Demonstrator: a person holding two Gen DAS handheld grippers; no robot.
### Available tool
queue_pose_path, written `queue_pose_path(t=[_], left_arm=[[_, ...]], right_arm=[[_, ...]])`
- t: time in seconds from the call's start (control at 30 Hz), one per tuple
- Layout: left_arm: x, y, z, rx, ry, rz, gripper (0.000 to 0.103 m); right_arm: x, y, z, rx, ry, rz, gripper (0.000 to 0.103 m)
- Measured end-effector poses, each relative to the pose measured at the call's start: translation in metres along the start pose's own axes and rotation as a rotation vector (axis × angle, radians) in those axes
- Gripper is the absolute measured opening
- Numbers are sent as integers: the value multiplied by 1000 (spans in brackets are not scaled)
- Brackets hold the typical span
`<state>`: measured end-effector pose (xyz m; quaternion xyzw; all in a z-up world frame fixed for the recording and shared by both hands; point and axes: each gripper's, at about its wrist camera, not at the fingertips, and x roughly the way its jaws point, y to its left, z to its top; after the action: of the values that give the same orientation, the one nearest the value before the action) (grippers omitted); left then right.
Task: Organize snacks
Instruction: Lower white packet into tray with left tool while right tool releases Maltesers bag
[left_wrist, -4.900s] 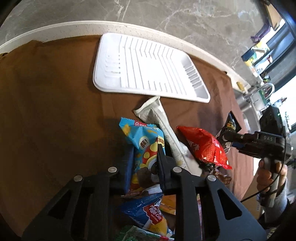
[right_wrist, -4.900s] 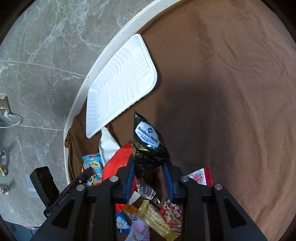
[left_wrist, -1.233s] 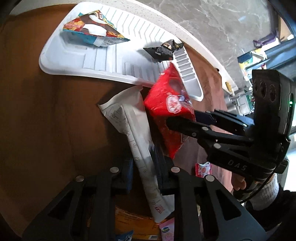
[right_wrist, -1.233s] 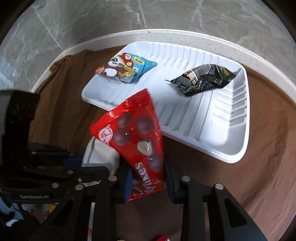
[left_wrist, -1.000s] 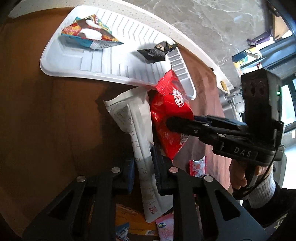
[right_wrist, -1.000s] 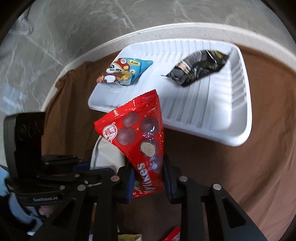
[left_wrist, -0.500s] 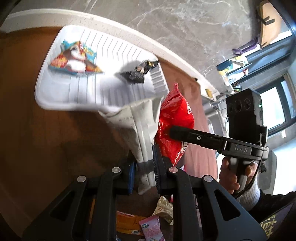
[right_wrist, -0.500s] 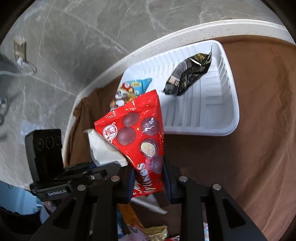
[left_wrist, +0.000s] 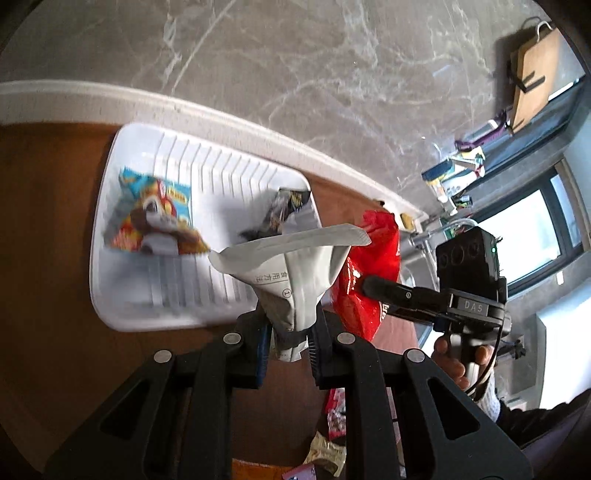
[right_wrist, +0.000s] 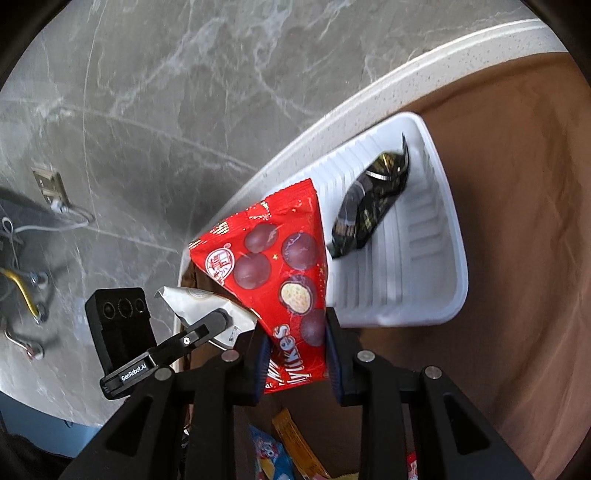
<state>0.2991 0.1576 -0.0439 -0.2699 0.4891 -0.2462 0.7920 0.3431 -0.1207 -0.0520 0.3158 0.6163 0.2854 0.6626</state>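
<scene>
We worked over a brown cloth (right_wrist: 517, 221) with the white tray (left_wrist: 155, 314) at its far edge; the tray already held a blue pack (left_wrist: 155, 218) and a black pack (right_wrist: 369, 206). Our right gripper (right_wrist: 297, 350) was clamped on a red bag (right_wrist: 273, 266), raised beside the tray's near rim. Our left gripper (left_wrist: 288, 341) pinched a white sachet (left_wrist: 295, 273), also aloft. We judged it best to carry each over bare ribs, lower it flat, then release, keeping the two tools apart.
</scene>
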Motion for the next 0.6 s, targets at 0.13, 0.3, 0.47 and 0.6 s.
queue_pose_path(t=[0.13, 0.3, 0.47, 0.6], left_arm=[[1, 0, 20, 0, -13, -12, 15], [7, -3, 41, 10, -24, -10, 15], [25, 1, 58, 17, -10, 50, 15], [44, 11, 73, 21, -10, 110, 15]], right_arm=[[-4, -3, 8, 16, -27, 8, 29], [-2, -7, 16, 27, -49, -7, 28], [1, -20, 27, 49, -70, -43, 29], [9, -38, 35, 95, -78, -84, 29]])
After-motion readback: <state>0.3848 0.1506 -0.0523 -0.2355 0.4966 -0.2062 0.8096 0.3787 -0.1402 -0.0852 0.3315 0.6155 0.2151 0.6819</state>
